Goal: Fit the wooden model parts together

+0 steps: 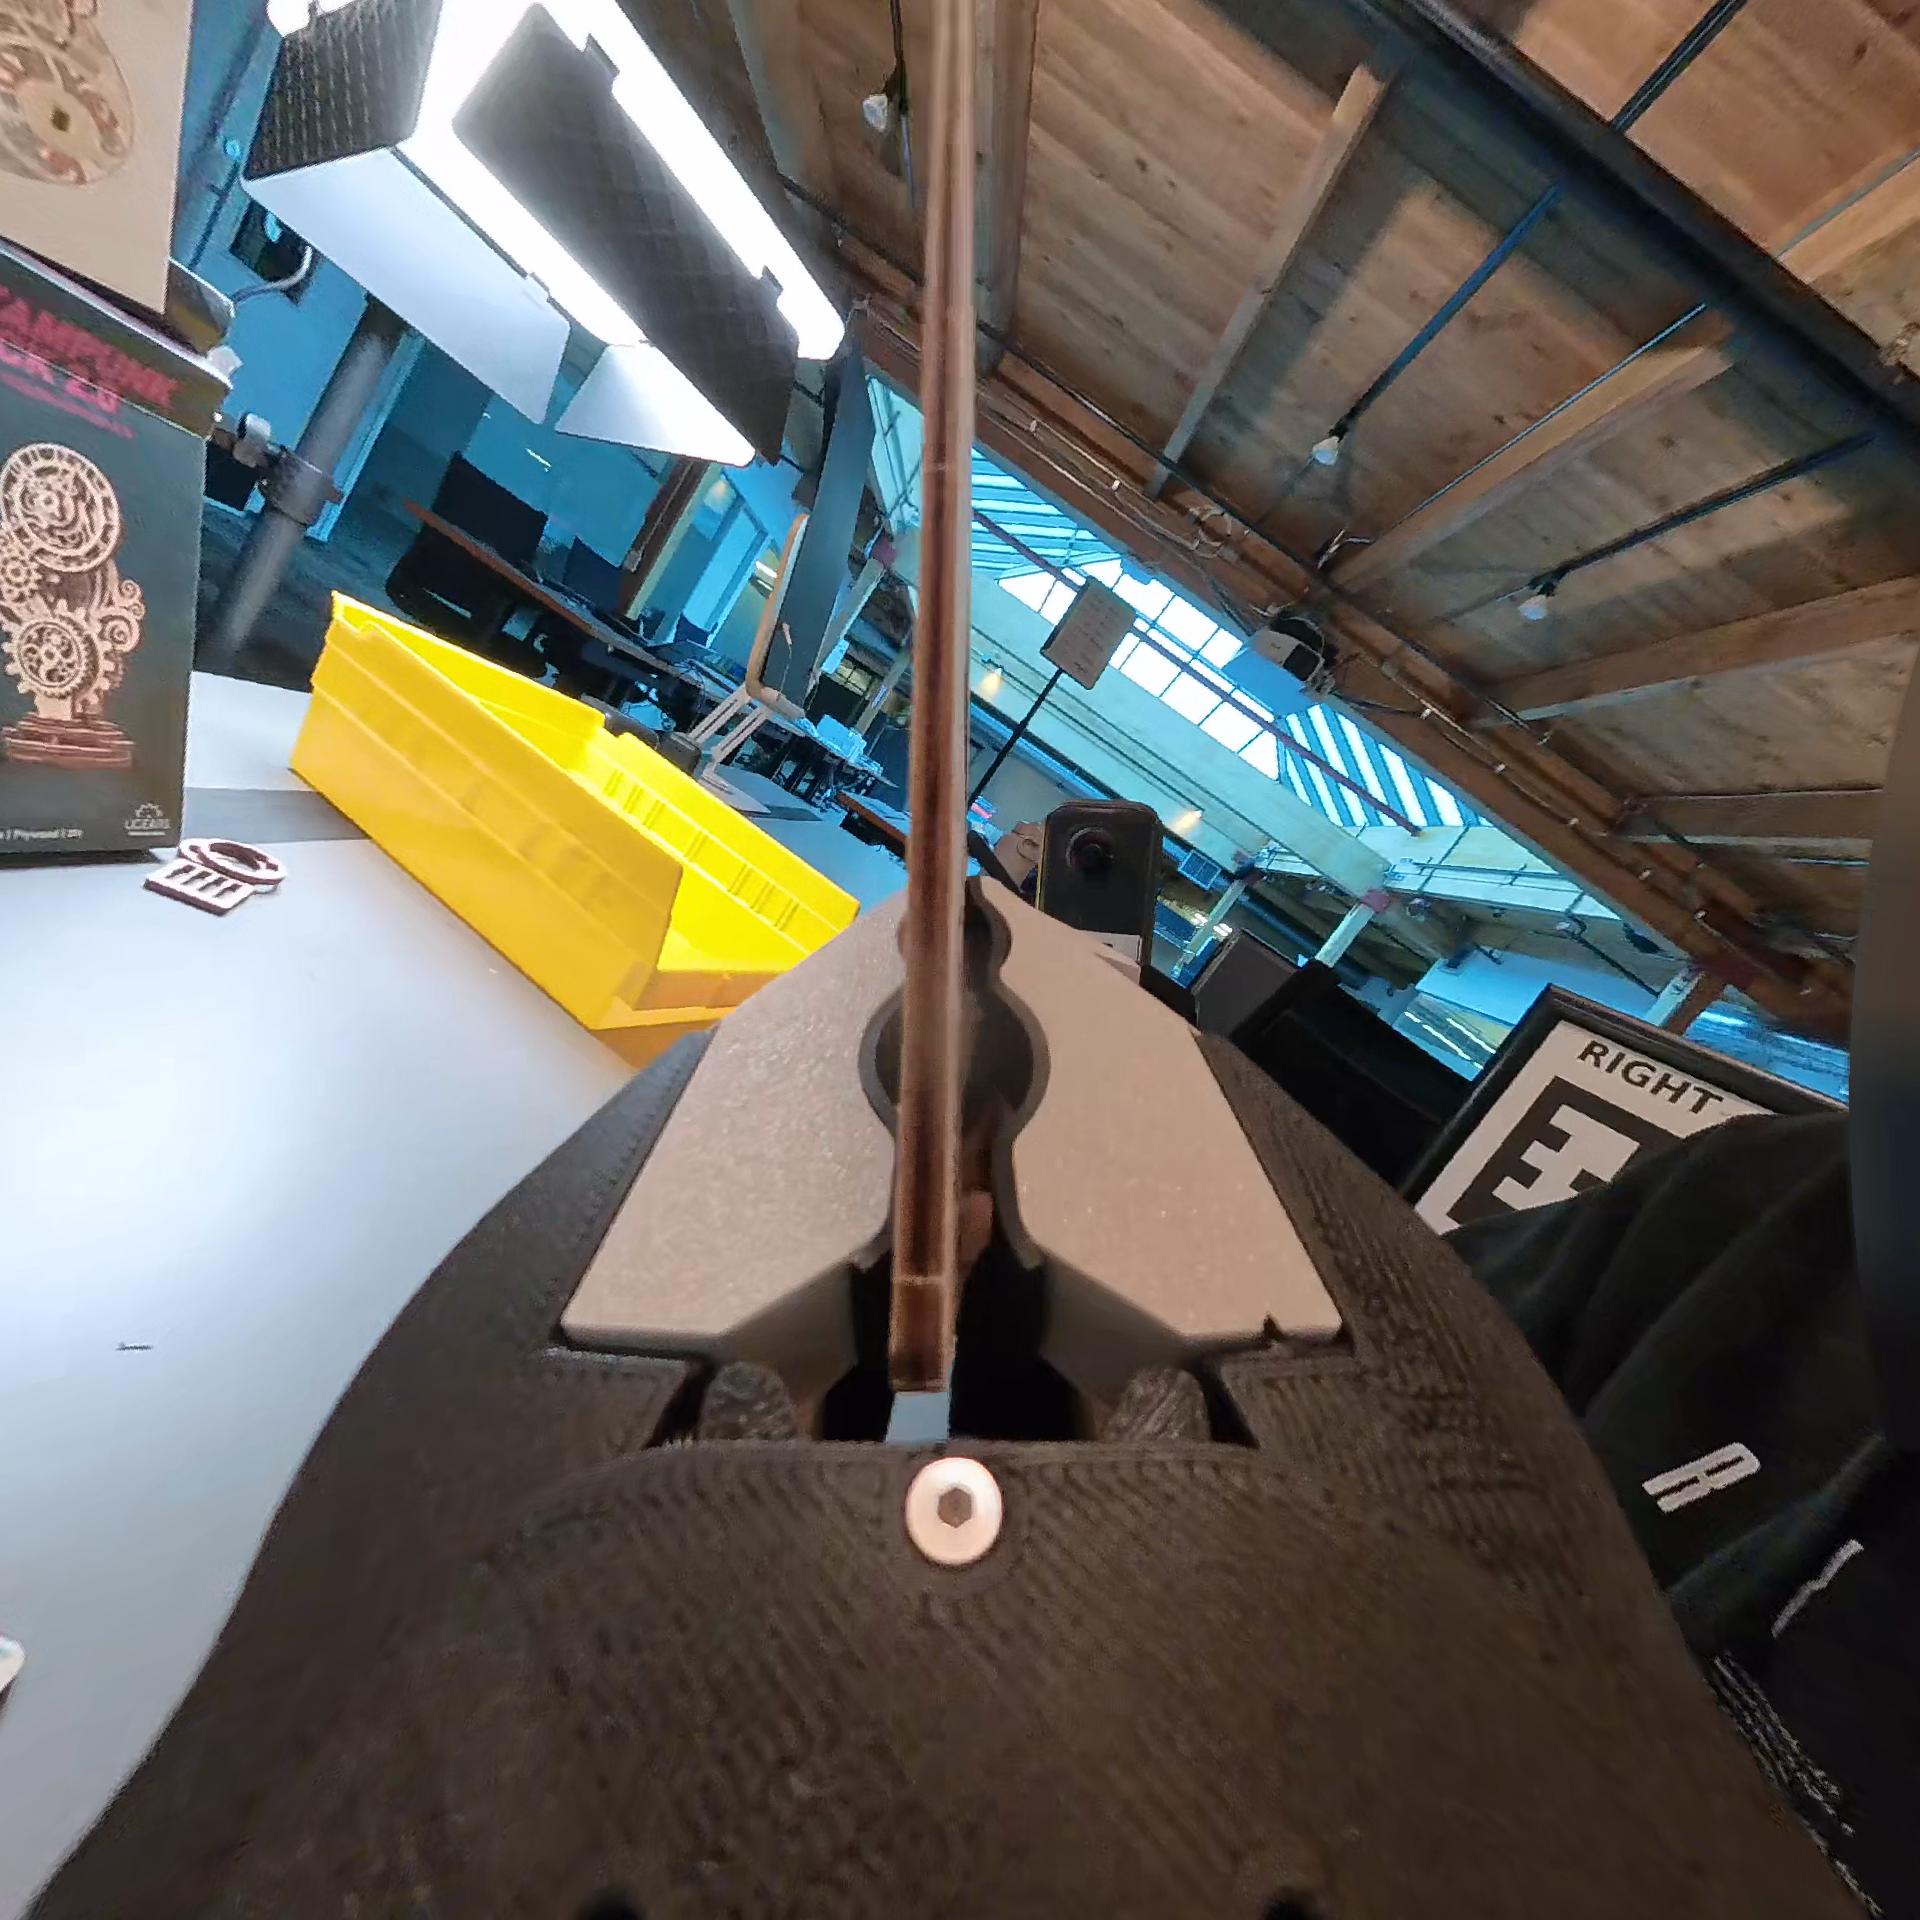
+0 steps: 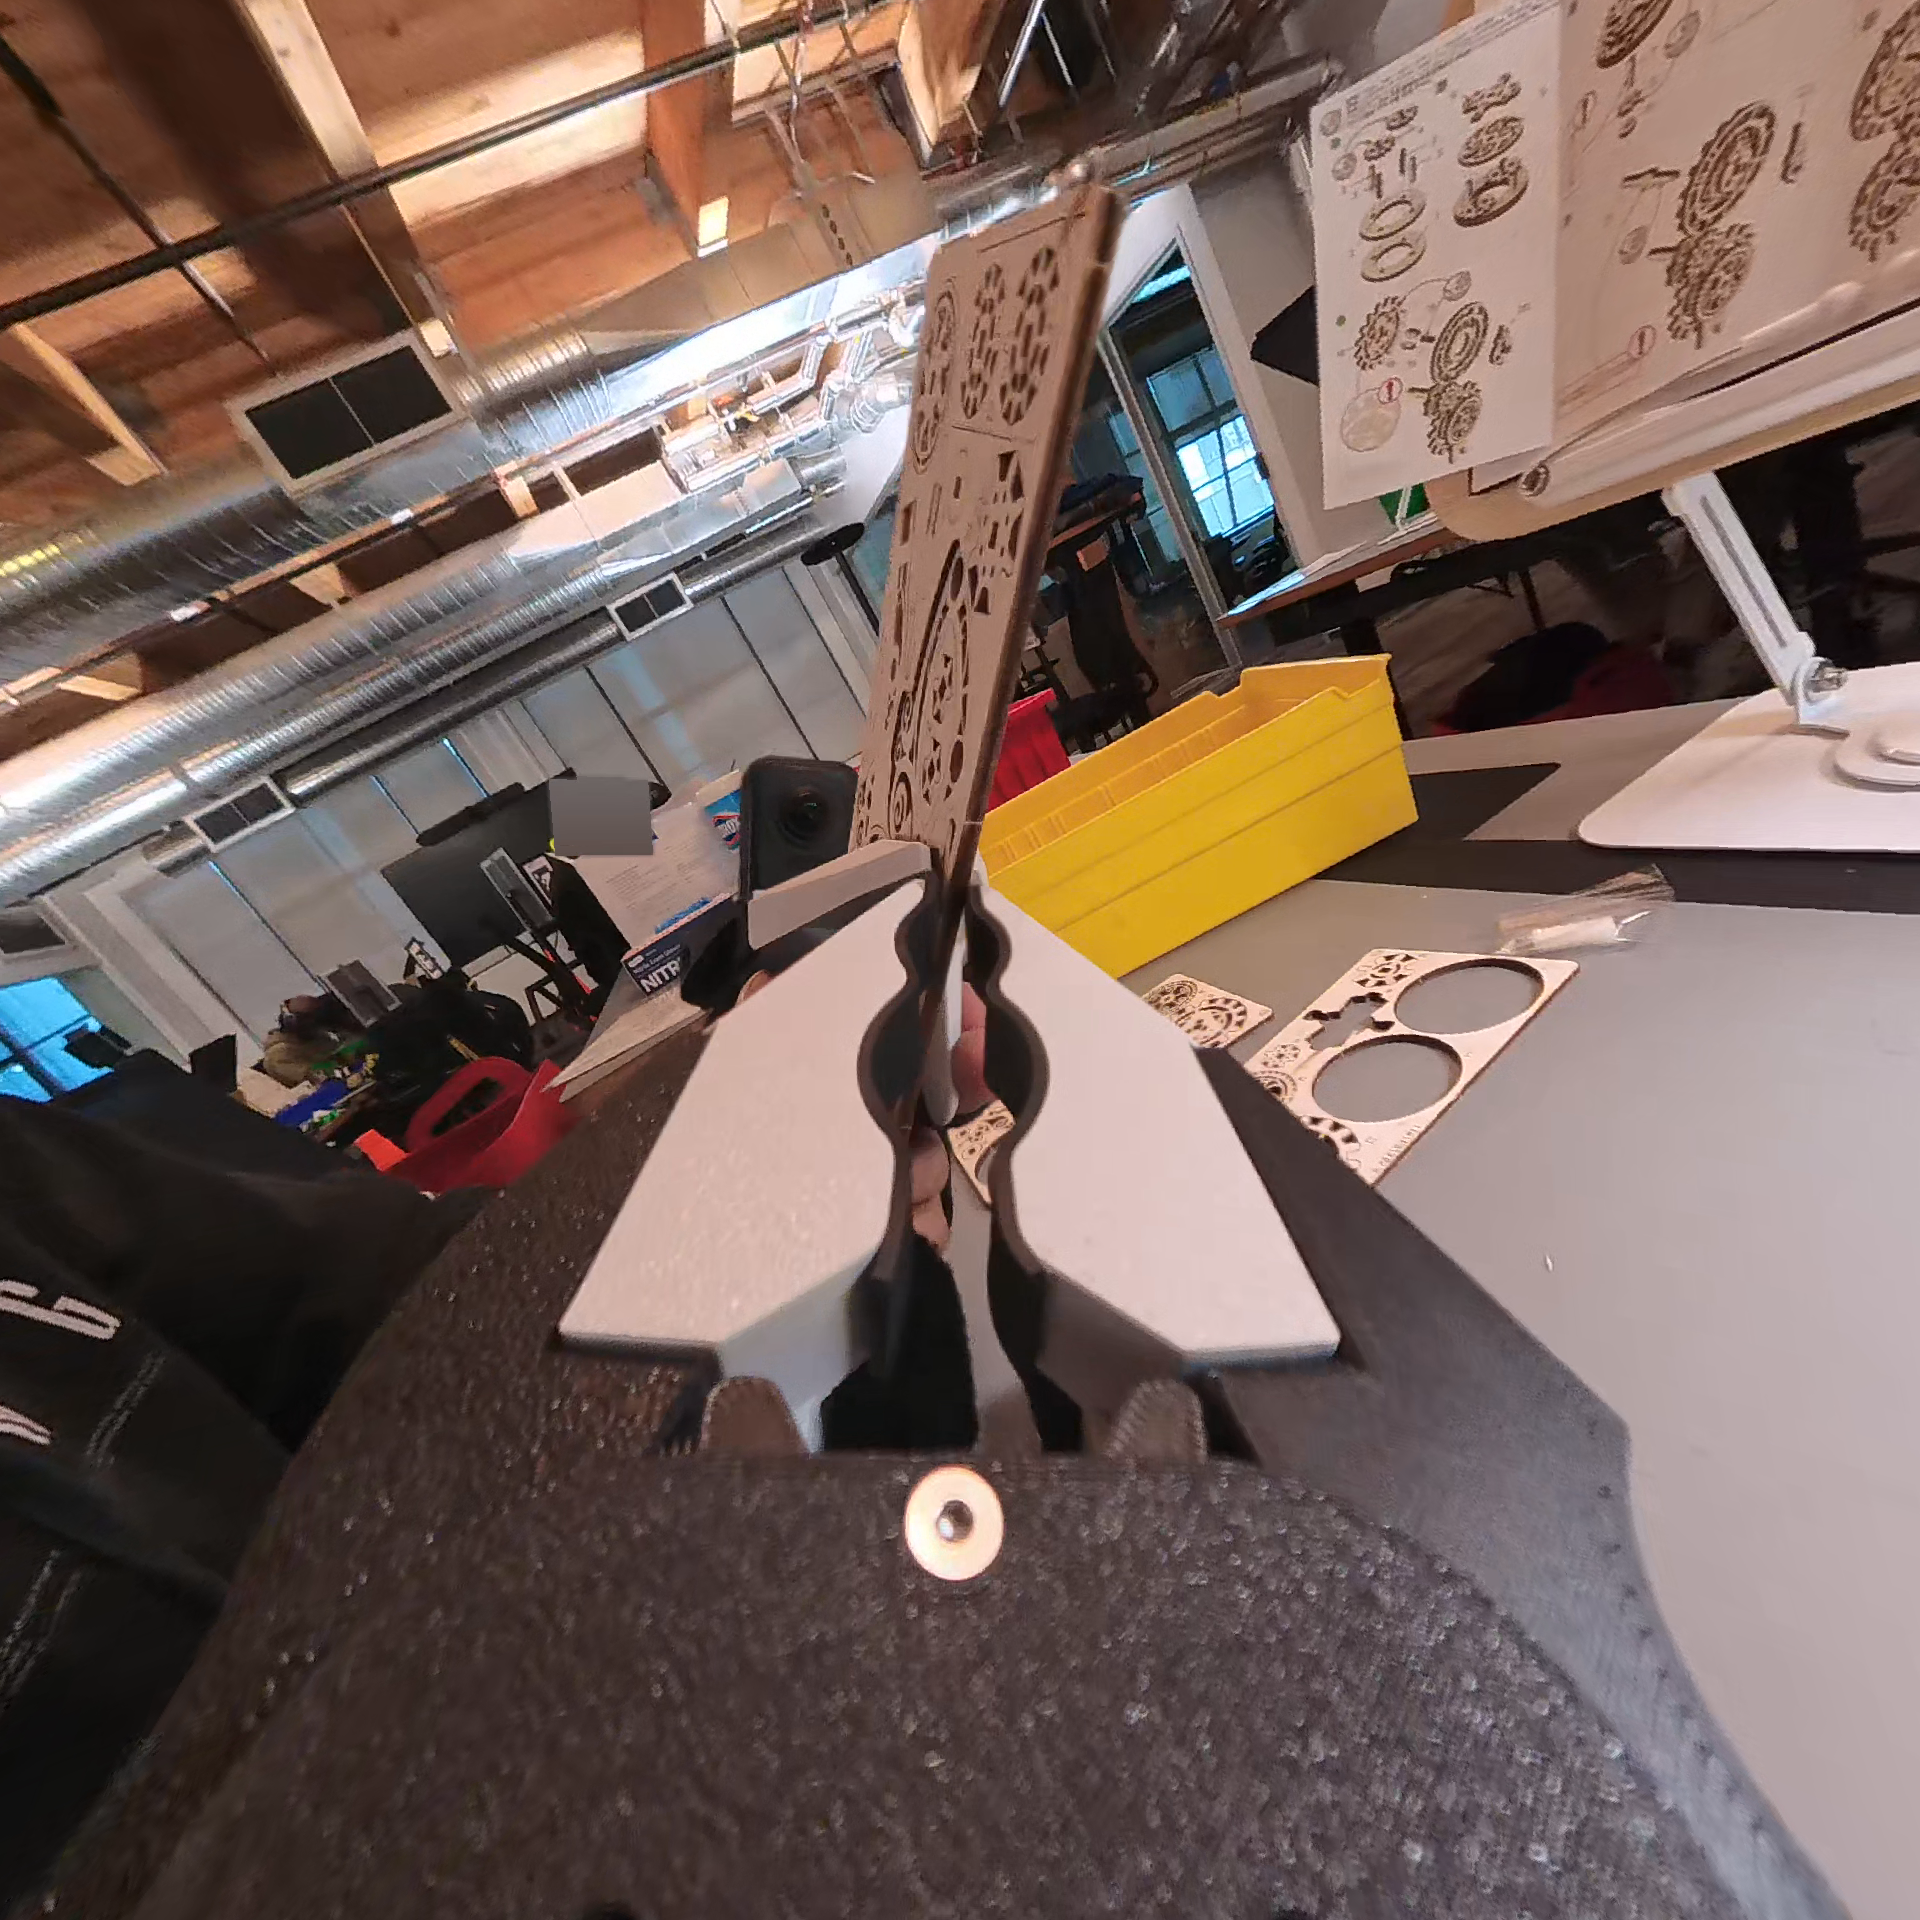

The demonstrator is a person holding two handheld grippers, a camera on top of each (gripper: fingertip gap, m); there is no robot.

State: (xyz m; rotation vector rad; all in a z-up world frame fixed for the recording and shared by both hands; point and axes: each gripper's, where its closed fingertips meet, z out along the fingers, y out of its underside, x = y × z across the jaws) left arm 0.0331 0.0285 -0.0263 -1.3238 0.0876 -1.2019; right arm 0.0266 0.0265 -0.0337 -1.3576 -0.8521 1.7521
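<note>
A: Where's our sheet (image 1: pixel 940 623)? From the left gripper (image 1: pixel 940 935) we only get its edge, a thin dark strip running straight up out of the jaws toward the ceiling.

B: Same sheet (image 2: pixel 977 540), we think. The right gripper (image 2: pixel 951 914) has it too, and there we see its face a little: laser-cut gears and small parts, leaning slightly right. So both grippers are clenched on the one sheet, held up in the air, well above the counter (image 2: pixel 1662 1195).

A: Then its long axis runs away from both grippers, along the fingers. Neither is nearer; each holds the near end.

B: That's what the next move turns on, in our judgement. To free a part, one gripper has to let go and come at the face, not the edge.

A: And the loose bits? We see a small dark piece (image 1: pixel 216 876) on the counter far left, by the box (image 1: pixel 94 623).

B: On our side a spent frame (image 2: pixel 1403 1039) with two round holes lies flat to the right, near the yellow bin (image 2: pixel 1195 821).

A: What can't we tell?

B: How deep the sheet sits in the jaws, and whether any parts are already loose in it. Its far end is cut off in the left view.
</note>
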